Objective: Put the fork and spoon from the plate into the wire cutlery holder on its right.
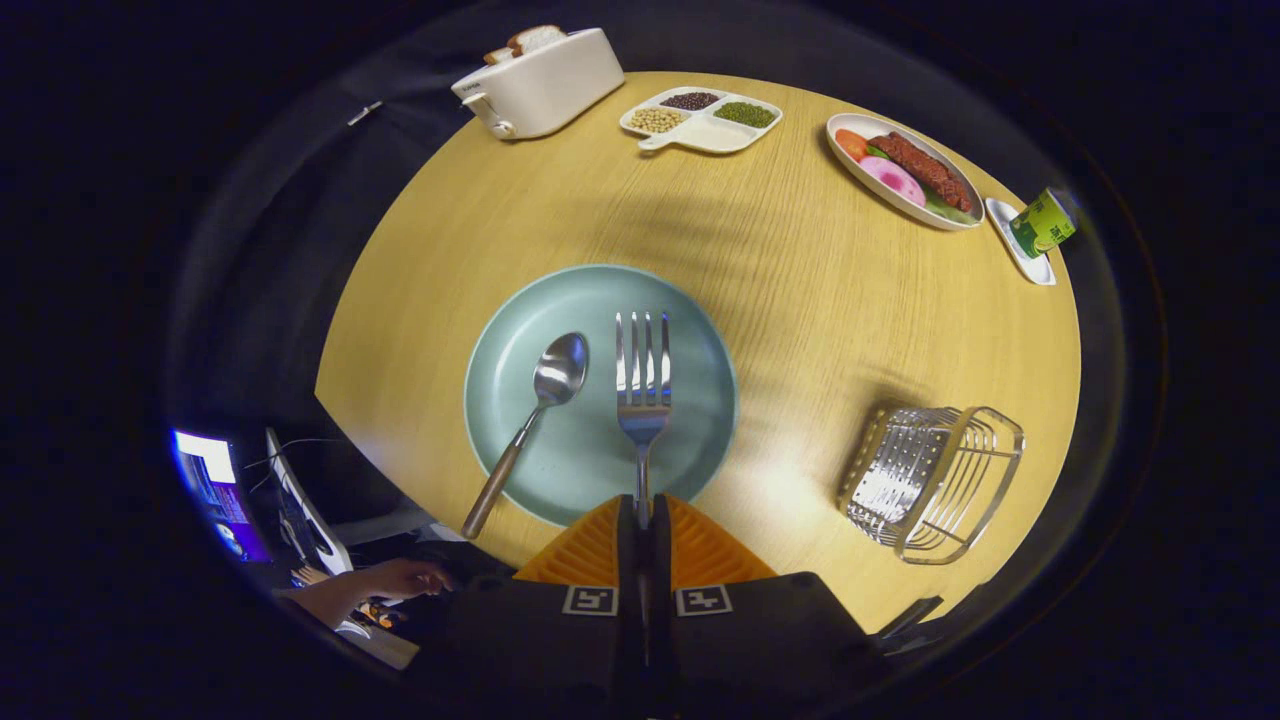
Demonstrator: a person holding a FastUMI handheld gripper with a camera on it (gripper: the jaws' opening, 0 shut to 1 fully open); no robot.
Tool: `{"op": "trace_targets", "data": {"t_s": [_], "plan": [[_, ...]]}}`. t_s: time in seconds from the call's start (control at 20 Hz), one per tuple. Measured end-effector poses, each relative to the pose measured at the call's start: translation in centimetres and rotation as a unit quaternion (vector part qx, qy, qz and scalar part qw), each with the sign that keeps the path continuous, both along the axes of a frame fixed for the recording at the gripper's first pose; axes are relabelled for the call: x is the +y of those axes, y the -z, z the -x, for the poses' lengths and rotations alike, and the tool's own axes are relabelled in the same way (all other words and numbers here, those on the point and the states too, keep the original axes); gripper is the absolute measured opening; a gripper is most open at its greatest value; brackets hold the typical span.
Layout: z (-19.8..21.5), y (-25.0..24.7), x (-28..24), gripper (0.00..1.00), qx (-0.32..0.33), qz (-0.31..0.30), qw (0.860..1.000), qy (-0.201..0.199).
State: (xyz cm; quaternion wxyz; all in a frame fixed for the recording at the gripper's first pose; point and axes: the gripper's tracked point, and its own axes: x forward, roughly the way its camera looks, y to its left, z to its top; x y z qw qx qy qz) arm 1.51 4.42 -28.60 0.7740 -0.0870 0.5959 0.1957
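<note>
- Fork (642,385) lies on the teal plate (540,300), on the side of the plate nearer the wire cutlery holder (932,480), with its tines pointing away from the gripper (642,515) and its handle running straight back toward it.
- The fork's long axis lines up with the gripper's own forward line, so the handle end sits right in the slit between the two fingers.
- The jaws are drawn together on that handle end; both fingers appear to press on the thin shaft, so I judge the fork gripped, though its tines seem to rest on the plate.
- The spoon (535,415) lies on the plate's other half, away from the holder, bowl up toward the plate's middle and handle slanting out over the plate's rim toward the table (800,300) edge; it is apart from the fork and untouched.
- The holder stands on the table well apart from the plate and appears to hold nothing yet.
- Judged from this, the coming move is a lift, then a carry sideways from the plate to the holder, tipping the fork so its length drops in between the wires.
- Risk: a grip this far back may let the tines swing or sag.
</note>
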Motion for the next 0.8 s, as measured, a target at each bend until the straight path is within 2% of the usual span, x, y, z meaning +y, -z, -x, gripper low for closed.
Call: {"op": "trace_targets", "data": {"t_s": [0.2, 0.4, 0.6, 0.8], "plan": [[0.4, -4.3, -5.1, 0.06, 0.005, 0.006, 1.0, -0.007], [0.5, -7.0, -11.9, 0.06, 0.024, 0.048, 0.998, -0.019], [0.0, -6.7, -17.2, 0.06, 0.053, 0.095, 0.994, -0.028], [0.3, -4.4, -18.7, 0.06, 0.101, 0.115, 0.987, -0.042]]}}
